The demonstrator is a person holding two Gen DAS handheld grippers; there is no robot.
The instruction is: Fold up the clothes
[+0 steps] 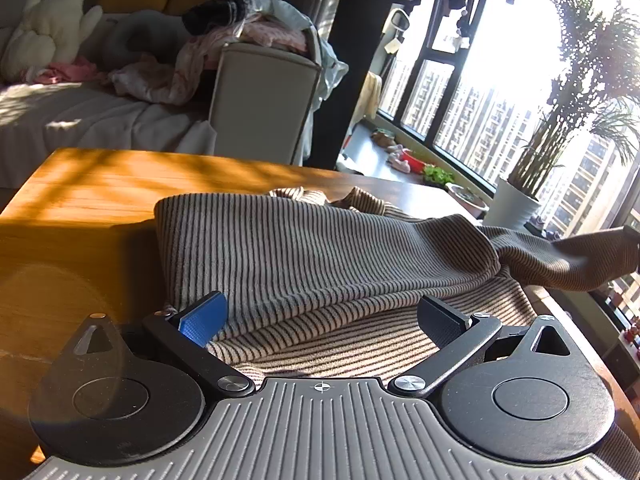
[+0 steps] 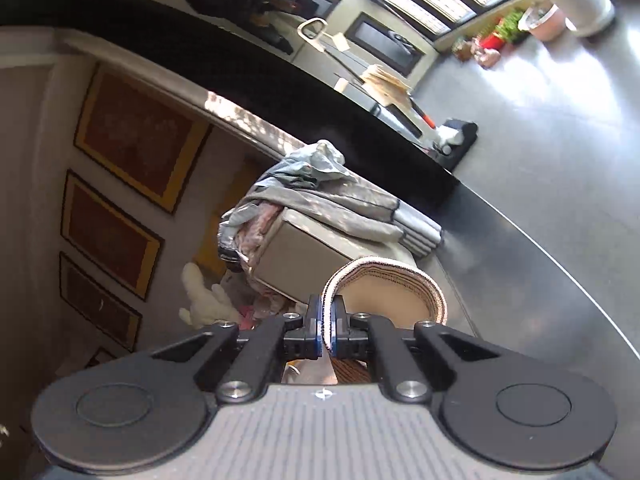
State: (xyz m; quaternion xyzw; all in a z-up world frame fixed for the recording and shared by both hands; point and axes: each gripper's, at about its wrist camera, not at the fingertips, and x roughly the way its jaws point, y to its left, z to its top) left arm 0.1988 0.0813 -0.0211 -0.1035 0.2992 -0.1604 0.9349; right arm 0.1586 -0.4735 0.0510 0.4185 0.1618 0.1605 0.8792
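Fingers of the left gripper [image 1: 320,320] spread wide at the bottom of the left wrist view, grasping nothing, blue pad [image 1: 202,322] on 1 side and black pad on the other. Between and just beyond them, the striped sweater [image 1: 304,252]: brown-and-cream ribbed knit, folded over itself in 2 visible layers, lying on the wooden table [image 1: 80,208] across the middle of the frame, 1 sleeve lifted off toward the right edge. Upper centre, a grey fabric bin [image 1: 260,100] heaped with pink and grey clothes, beside a white plush toy [image 1: 52,20] at upper left. Fingers of the right gripper [image 2: 326,326] clenched on a ribbed cuff or hem of the sweater, low in the centre of the right wrist view, its banded edge looping up and right from the pads.
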